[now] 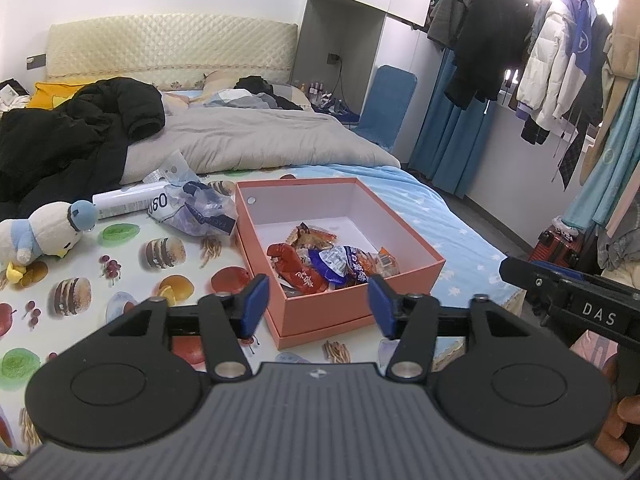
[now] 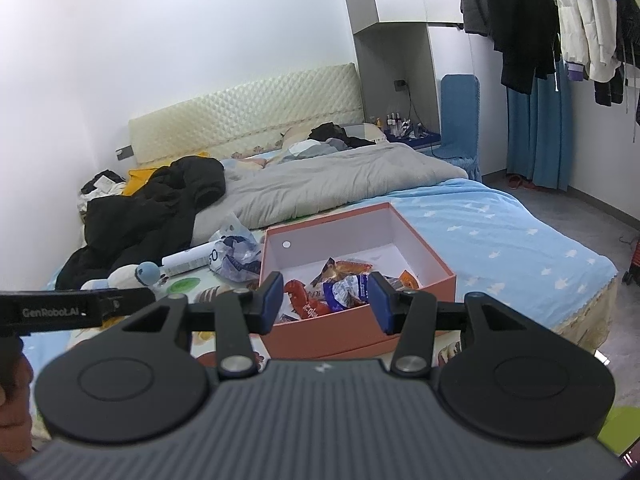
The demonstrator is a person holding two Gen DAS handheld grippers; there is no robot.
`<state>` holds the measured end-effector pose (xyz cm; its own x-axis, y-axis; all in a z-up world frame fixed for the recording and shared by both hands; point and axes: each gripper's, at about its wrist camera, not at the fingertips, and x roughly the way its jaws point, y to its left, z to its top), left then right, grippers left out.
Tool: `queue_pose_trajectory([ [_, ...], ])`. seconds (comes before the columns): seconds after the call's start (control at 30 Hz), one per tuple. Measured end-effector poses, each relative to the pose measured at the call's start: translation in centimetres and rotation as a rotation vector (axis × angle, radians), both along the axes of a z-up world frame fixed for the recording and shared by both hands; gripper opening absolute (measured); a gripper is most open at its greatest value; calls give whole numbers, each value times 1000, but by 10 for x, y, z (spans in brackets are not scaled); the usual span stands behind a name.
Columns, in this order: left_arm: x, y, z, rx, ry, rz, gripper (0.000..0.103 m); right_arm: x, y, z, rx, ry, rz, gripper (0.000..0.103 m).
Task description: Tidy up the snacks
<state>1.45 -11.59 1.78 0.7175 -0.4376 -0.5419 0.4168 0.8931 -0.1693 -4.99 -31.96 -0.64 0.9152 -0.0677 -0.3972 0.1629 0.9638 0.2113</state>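
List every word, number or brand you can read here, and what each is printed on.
"DAS": on the right tool's black side.
"GenRoboLAI", last letters unsure: on the left tool's black side.
"08", partly hidden: on the crumpled plastic bag.
Print on the snack packets and white tube: too small to read.

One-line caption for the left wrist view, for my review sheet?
Open left gripper hangs empty before a pink box of snack packets on the bed, a plush toy lying off to the left.
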Motion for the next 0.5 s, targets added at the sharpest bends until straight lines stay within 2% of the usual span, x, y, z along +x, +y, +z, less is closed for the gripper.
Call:
queue_pose_trajectory([
  [0.03,-1,-2,2,2,-3,7,75,-1,1,-1,-1,0,-2,49],
  [0.07,0,-2,2,6,-8,18,85,-1,1,-1,-1,1,-4,50],
  [0.1,0,-3,3,10,-12,26,93,0,1,-1,0,2,-3,57],
  [0.13,1,-3,5,12,-18,31,95,0,2,-1,1,4,-1,66],
  [0.17,2,-2,5,14,-20,33,96,1,2,-1,2,4,-3,87],
  [0.2,3,-2,6,14,-20,34,97,1,1,-1,3,0,-9,96],
  [0.5,9,-4,6,43,-18,36,101,4,1,-2,-28,12,-41,96],
])
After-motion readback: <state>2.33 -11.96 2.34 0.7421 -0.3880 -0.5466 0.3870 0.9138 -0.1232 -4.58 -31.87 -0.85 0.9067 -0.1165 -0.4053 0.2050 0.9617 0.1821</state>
